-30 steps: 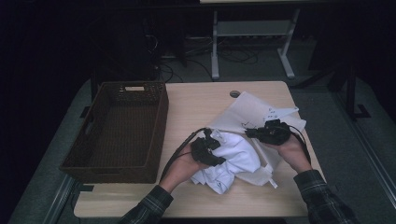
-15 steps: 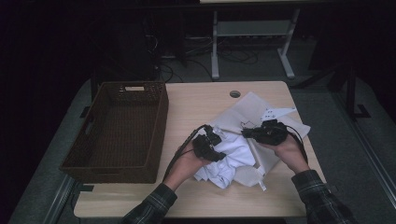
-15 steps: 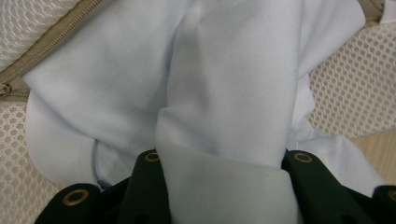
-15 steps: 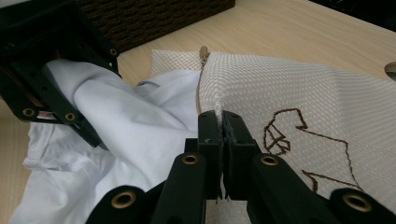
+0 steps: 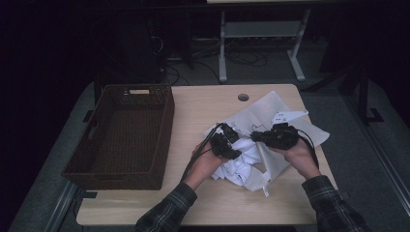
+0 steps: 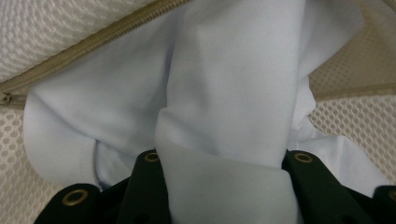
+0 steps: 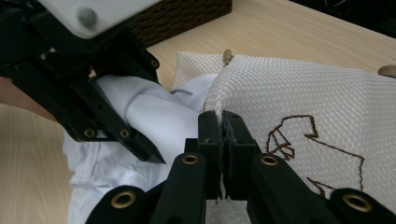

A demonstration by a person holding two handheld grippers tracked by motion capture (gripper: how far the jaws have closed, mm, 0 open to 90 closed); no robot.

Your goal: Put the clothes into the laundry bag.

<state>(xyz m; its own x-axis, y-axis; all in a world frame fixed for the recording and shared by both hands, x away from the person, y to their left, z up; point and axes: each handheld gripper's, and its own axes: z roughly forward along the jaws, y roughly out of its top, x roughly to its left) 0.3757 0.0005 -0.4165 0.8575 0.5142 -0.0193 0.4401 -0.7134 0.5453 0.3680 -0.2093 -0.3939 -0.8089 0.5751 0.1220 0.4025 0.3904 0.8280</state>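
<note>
1. Holding the white mesh laundry bag with a beige zipper (image 7: 299, 102) by its edge, your right gripper (image 7: 222, 140) has its jaws fully closed on the fabric, right of centre in the high view.
2. Your left gripper (image 6: 224, 172) is clamped on a bundle of the pale white cotton garment (image 6: 233, 93), at the bag's zipped opening, centre frame.
3. Risk: the thin mesh edge may slip free, collapsing the opening.
4. Risk: loose garment folds could snag on the zipper.

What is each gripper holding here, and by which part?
Left gripper: bunched fold of the white garment. Right gripper: rim of the mesh laundry bag at its opening.
</note>
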